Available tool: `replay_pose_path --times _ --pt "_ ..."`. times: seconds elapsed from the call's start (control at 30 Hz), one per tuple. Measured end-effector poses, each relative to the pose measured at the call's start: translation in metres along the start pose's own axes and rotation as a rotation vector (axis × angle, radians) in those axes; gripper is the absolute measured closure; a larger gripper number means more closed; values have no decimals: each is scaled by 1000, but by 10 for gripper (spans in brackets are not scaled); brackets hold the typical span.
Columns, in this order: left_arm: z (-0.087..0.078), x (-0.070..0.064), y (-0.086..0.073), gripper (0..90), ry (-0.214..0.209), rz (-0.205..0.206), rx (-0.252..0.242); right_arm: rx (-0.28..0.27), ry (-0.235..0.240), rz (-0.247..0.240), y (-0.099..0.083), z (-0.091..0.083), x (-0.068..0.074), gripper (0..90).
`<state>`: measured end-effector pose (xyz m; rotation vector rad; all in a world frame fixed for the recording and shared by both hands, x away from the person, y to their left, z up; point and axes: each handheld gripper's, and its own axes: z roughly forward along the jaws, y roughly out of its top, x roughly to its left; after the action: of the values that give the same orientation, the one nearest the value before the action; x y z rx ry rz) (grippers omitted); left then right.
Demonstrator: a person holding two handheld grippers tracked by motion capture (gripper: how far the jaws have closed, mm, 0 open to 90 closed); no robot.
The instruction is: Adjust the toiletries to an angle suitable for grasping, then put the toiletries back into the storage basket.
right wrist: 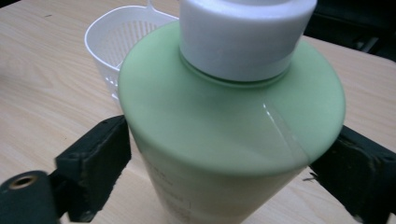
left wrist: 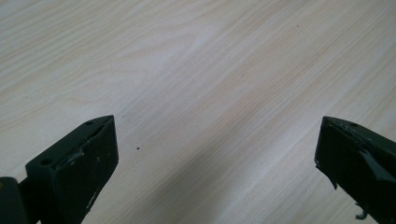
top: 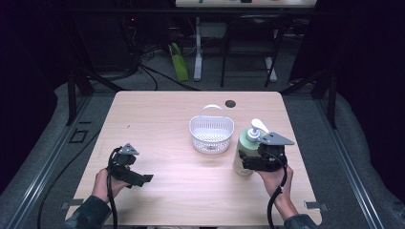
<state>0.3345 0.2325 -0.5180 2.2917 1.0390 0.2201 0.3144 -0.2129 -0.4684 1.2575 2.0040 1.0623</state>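
Right gripper view shows the green pump bottle (right wrist: 224,126) standing between the two black jaws of the right gripper (right wrist: 229,163); both jaws press on its sides just under the shoulder, so it seems held, though the contact at the far jaw is partly hidden. Behind the bottle, beyond the fingertips, stands the white basket (right wrist: 109,44). The left gripper (left wrist: 217,154) has its jaws wide apart, with bare table (left wrist: 196,70) between them.
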Motion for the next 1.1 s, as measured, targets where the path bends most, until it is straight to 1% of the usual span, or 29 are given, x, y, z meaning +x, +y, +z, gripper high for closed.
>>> replay_pose_path --times 0.03,0.13,0.17,0.33,0.37,0.47,0.57,0.73,0.87,0.9,0.93,0.97,1.03,1.1 --pt "0 0 0 0 -1 -1 1 2 10 1 0 0 0 39" --pt "0 1 0 0 -1 0 2 -1 14 -11 1 -2 1 27" --pt "0 0 0 0 0 1 3 0 23 -14 2 -4 1 7" --pt "-1 1 0 0 0 1 4 -11 38 -10 2 -9 0 0" --pt "-1 1 0 0 -1 -1 2 -22 40 -10 2 -12 -2 0" --pt "-1 1 0 0 0 -1 1 -35 44 2 3 -16 -5 0" --pt "-1 1 0 0 0 3 3 -54 32 4 3 -20 -7 1" --pt "-2 2 0 0 2 1 -2 -89 28 7 5 -26 -8 12" --pt "-1 1 -1 0 1 2 3 -95 32 11 6 -26 -8 13" --pt "-1 1 -1 0 0 2 3 -108 28 6 7 -27 -8 17" --pt "0 1 0 0 1 2 2 -108 28 6 7 -27 -8 17" --pt "-1 2 -1 0 7 -3 -2 -128 28 -7 9 -30 -6 15" --pt "0 3 -2 0 12 -16 -6 -144 29 -5 11 -31 -5 15" --pt "-1 4 -2 0 10 -12 -1 -156 26 -9 13 -32 -5 20"
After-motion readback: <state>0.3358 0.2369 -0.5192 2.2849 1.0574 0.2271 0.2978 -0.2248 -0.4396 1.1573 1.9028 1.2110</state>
